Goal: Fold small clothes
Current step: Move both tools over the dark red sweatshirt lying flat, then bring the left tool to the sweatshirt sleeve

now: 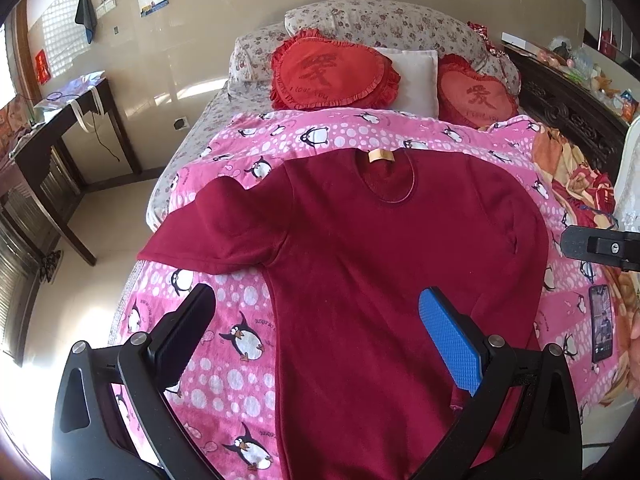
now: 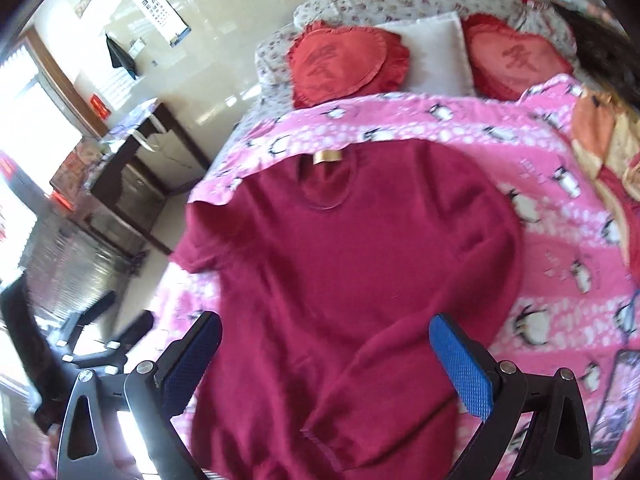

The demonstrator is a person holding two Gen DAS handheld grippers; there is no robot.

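Note:
A dark red long-sleeved top (image 1: pixel 372 264) lies flat on a pink penguin blanket (image 1: pixel 224 320), collar and tan label (image 1: pixel 380 156) toward the pillows. Its left sleeve (image 1: pixel 208 236) spreads out to the left. Its right sleeve (image 2: pixel 384 364) is folded across the body, cuff near the hem. My left gripper (image 1: pixel 320 340) hovers open and empty above the top's lower left. My right gripper (image 2: pixel 328 364) hovers open and empty above the folded sleeve; the top shows there too (image 2: pixel 352 248). The right gripper's fingertip (image 1: pixel 596 248) shows at the left wrist view's right edge.
Two red heart cushions (image 1: pixel 332 72) and a white pillow (image 1: pixel 416 76) lie at the bed's head. A phone (image 1: pixel 601 322) lies on the blanket at the right. A dark wooden desk (image 1: pixel 60 132) stands left of the bed. A dark carved board (image 1: pixel 568 112) runs along the right.

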